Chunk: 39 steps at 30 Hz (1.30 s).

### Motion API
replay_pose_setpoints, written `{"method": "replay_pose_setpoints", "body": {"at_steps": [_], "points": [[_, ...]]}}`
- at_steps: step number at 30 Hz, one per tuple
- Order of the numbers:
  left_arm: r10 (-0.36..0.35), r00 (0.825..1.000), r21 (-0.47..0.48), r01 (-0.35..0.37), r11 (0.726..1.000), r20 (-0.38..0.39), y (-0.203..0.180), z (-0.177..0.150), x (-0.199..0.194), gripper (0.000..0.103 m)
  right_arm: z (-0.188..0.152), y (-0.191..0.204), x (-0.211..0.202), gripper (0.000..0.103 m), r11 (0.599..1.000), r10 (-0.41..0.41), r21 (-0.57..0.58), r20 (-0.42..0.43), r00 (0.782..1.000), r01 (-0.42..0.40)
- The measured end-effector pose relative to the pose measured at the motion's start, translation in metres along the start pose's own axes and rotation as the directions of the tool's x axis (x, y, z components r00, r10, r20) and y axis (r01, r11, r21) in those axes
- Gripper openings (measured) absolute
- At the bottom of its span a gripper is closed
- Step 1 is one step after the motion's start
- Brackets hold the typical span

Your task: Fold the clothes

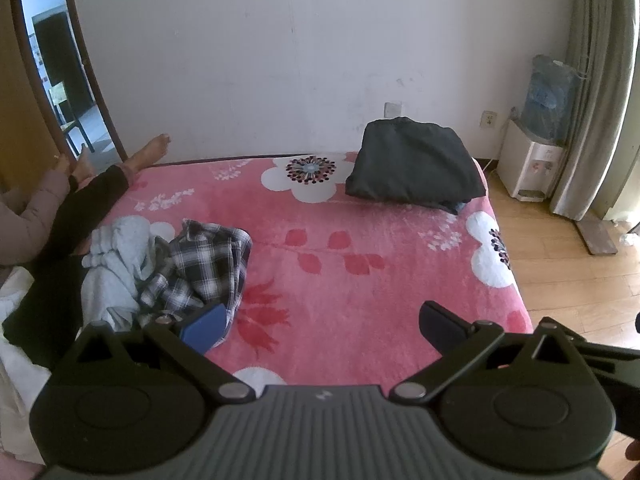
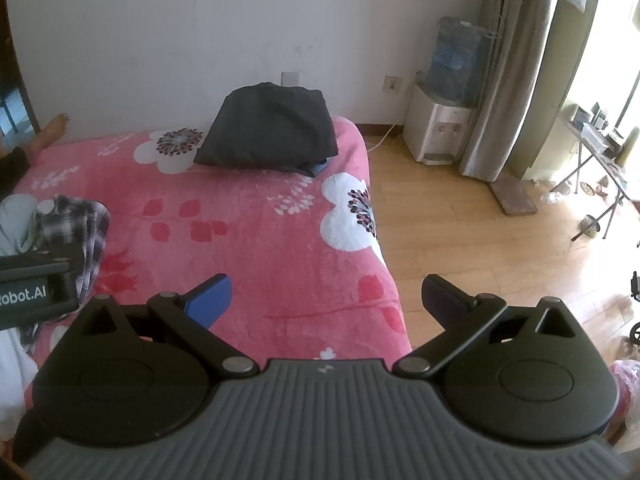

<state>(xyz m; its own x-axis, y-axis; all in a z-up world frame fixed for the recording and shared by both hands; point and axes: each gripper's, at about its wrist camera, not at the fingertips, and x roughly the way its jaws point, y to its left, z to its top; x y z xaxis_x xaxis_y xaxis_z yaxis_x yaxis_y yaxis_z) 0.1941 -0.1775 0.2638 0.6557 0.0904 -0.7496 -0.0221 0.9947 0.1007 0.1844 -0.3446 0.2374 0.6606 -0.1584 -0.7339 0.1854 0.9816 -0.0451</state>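
Hovering over pink bed (image 1: 360,240), left tool (image 1: 322,326) and right tool (image 2: 326,300) wide open, empty, plaid shirt (image 1: 208,264) crumpled

The left gripper (image 1: 322,326) is being held with its jaws spread wide, nothing being gripped between them. Its blue finger is pointing toward 11 o'clock and its black finger toward 1 o'clock. The right gripper (image 2: 326,300) is being held in the same way, wide apart and empty. In the right wrist view, the left gripper's body is being seen at 9 o'clock.
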Motion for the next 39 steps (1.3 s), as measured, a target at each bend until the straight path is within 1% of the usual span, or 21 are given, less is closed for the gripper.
{"method": "replay_pose_setpoints", "body": {"at_steps": [5,39], "points": [[0.006,1.0,0.003,-0.006,1.0,0.001,-0.0014,0.0002,-0.0001,0.103,-0.0008,-0.002,0.0016,0.102,1.0,0.002,0.001,-0.005,1.0,-0.002],[-0.009,1.0,0.001,0.009,1.0,-0.008,-0.004,-0.0015,0.0002,0.103,-0.0002,-0.0014,0.0022,0.102,1.0,-0.006,0.0,-0.006,1.0,0.006]]}}
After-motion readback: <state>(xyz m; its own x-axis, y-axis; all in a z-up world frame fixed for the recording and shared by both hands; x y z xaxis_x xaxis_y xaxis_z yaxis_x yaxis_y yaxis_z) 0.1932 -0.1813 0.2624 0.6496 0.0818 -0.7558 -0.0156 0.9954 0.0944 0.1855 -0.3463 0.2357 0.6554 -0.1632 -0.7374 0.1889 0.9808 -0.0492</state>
